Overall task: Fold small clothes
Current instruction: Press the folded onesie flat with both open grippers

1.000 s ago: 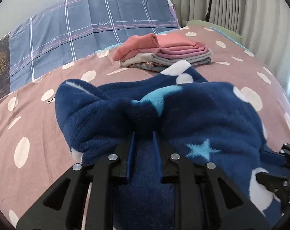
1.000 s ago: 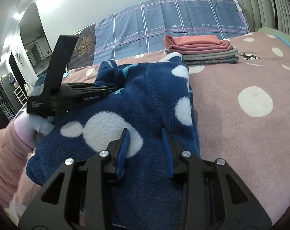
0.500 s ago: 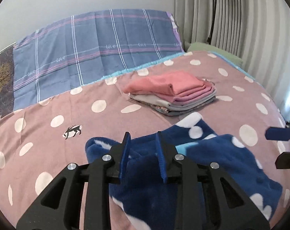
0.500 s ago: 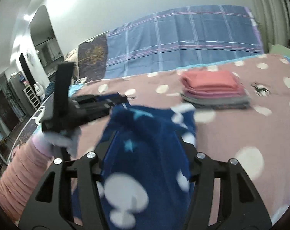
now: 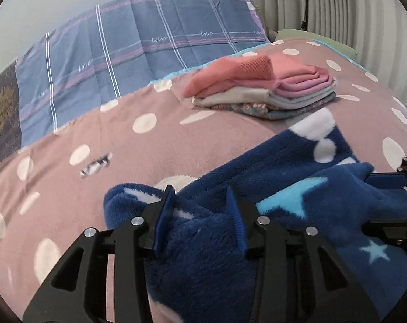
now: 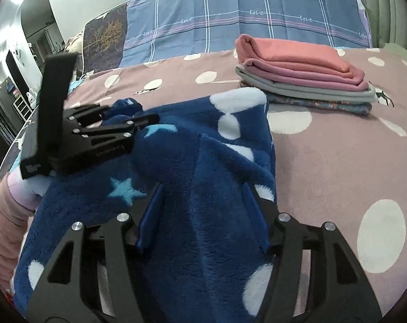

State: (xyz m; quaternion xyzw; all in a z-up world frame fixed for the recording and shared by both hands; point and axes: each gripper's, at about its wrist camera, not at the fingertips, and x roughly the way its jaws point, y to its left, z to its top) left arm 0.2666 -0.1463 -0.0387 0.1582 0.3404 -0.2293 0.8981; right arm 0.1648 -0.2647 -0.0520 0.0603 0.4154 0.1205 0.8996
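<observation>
A navy fleece garment (image 5: 297,177) with white dots and pale blue stars lies folded over on the mauve dotted bedspread (image 5: 95,140). My left gripper (image 5: 199,189) hangs over its left end. The jaws are opening, with fleece lying between the blue pads, which do not press on it. My right gripper (image 6: 203,185) sits over the garment's (image 6: 203,140) near edge. Its jaws are also opening wide, the pads standing clear of the fleece between them. Each gripper shows in the other's view: the left gripper (image 6: 104,134) and the right gripper (image 5: 392,180).
A stack of folded clothes (image 5: 260,86), topped by a coral piece, sits on the bed just beyond the fleece. A blue plaid cover (image 5: 139,48) lies at the bed's head and curtains (image 5: 338,8) hang at the right. A pink sleeve (image 6: 1,215) holds the left gripper.
Both pairs of jaws have spread apart and let go of the fleece. The garment has come down from a bunched heap to lie lower on the bed, and both hands have shifted over it.
</observation>
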